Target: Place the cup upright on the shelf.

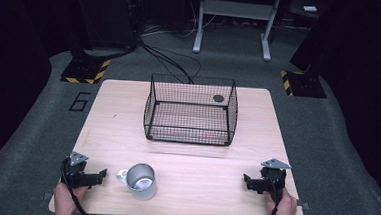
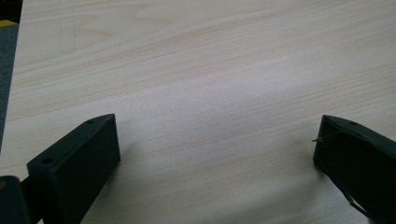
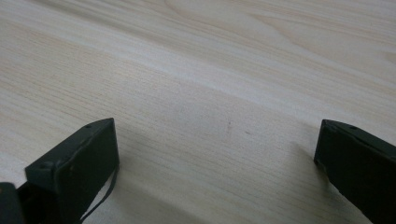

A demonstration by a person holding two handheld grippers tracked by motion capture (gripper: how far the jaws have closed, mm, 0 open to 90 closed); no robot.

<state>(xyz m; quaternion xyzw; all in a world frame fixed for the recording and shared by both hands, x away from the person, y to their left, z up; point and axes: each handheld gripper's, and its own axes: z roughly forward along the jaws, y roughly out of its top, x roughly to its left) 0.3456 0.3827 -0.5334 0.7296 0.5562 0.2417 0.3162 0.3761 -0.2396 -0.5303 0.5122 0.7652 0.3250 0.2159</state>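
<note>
Near the front edge of the table (image 1: 183, 197), just right of the left gripper (image 1: 103, 173), sits a grey mug (image 1: 140, 180), upright, handle facing that gripper. Both grippers, right gripper (image 1: 246, 179) included, gape wide and hold nothing. Mug looks rigid, smooth, maybe slippery: pinch the rim or handle.

You are seated at a light wooden table (image 1: 188, 197) standing on grey carpet (image 1: 42, 128) in a dark room. Beyond the table's far edge you see a grey metal frame stand (image 1: 234, 10) and black cables (image 1: 171, 61). Black bases with yellow-black hazard stripes (image 1: 85, 71) flank the far corners, and a black numeral 6 (image 1: 80, 101) marks the carpet off the table's left edge.
</note>
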